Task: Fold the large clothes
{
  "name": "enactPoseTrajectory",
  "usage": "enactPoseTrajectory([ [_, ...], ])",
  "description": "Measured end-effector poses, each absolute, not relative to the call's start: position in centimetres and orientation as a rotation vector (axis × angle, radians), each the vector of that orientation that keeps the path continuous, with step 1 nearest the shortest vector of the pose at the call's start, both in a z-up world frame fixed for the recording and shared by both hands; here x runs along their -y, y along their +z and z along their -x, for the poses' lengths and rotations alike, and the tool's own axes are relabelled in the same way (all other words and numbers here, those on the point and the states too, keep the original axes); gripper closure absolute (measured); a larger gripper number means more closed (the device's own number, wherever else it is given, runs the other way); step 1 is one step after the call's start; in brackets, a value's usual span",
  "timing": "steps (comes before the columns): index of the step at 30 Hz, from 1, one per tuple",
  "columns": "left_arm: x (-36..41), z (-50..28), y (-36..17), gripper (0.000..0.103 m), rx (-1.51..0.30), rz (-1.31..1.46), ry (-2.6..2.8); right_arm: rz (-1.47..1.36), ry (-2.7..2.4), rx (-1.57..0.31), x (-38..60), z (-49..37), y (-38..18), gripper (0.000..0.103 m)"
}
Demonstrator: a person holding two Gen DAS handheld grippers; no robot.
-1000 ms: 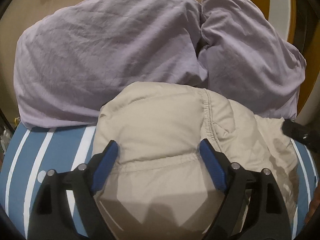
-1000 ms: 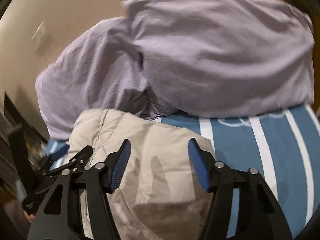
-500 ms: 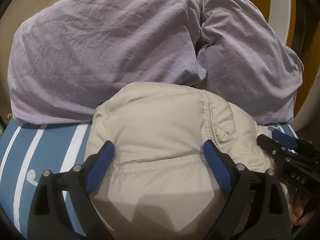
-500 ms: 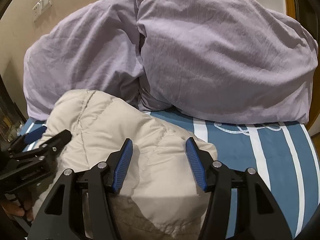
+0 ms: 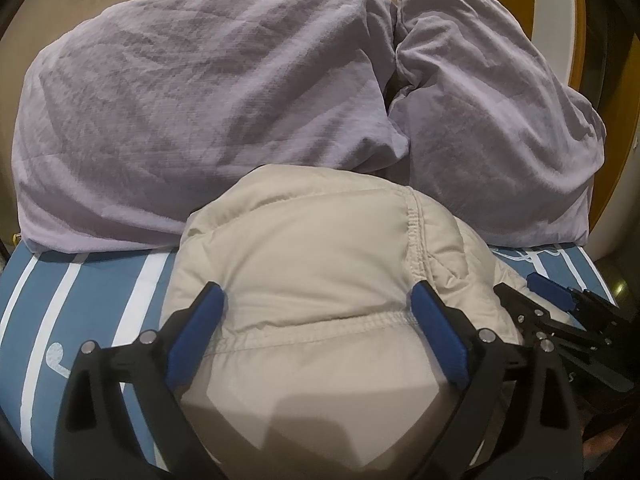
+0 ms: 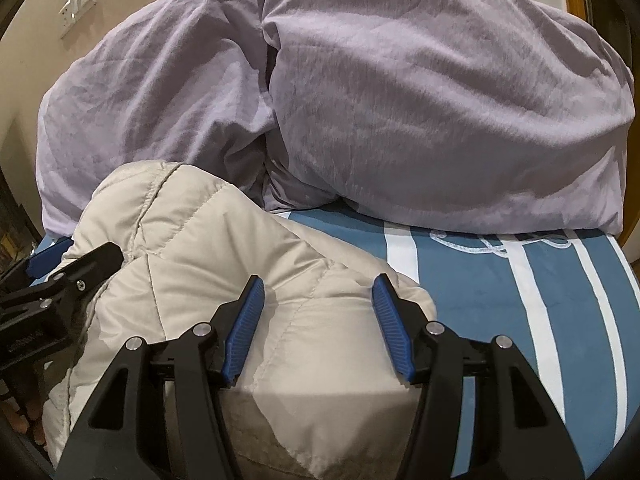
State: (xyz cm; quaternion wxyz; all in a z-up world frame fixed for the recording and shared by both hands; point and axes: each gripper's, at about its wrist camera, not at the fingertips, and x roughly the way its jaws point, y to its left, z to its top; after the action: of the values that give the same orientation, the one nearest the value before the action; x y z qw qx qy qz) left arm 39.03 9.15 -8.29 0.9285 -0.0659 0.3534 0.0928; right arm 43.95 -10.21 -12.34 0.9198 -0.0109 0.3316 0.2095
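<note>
My left tongs [image 5: 316, 316] spread apart over the beige puffer jacket [image 5: 320, 256]; my right tongs [image 6: 318, 316] likewise apart above it, striped blue bed [image 6: 500, 280], lilac pillows [image 5: 200, 100] behind

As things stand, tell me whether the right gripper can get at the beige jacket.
Probably yes. The right gripper is open, its blue pads spread over the beige jacket with nothing between. The left gripper sits off at the jacket's far side, out of its way.
</note>
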Motion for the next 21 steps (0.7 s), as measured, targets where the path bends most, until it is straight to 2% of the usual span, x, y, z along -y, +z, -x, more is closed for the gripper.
enactPoseTrajectory([
  [5,-9.1,-39.1,-8.0,0.005,-0.743,0.12,0.206,0.042,0.424,-0.7,9.8,-44.0,-12.7,0.043],
  [7,-9.3,-38.5,-7.5,0.002,-0.755,0.122,0.213,0.063,0.415,-0.716,9.8,-43.8,-12.2,0.039],
  [10,-9.7,-36.5,-6.7,0.002,-0.762,0.156,0.212,0.072,0.394,-0.728,10.1,-42.4,-11.2,0.017],
  [15,-10.2,-31.6,-5.1,0.002,-0.762,0.2,0.21,0.055,0.384,-0.748,11.9,-39.3,-9.6,0.005],
  [21,-9.8,-25.0,-3.3,0.002,-0.747,0.215,0.207,0.023,0.399,-0.759,14.6,-33.5,-7.7,0.001],
])
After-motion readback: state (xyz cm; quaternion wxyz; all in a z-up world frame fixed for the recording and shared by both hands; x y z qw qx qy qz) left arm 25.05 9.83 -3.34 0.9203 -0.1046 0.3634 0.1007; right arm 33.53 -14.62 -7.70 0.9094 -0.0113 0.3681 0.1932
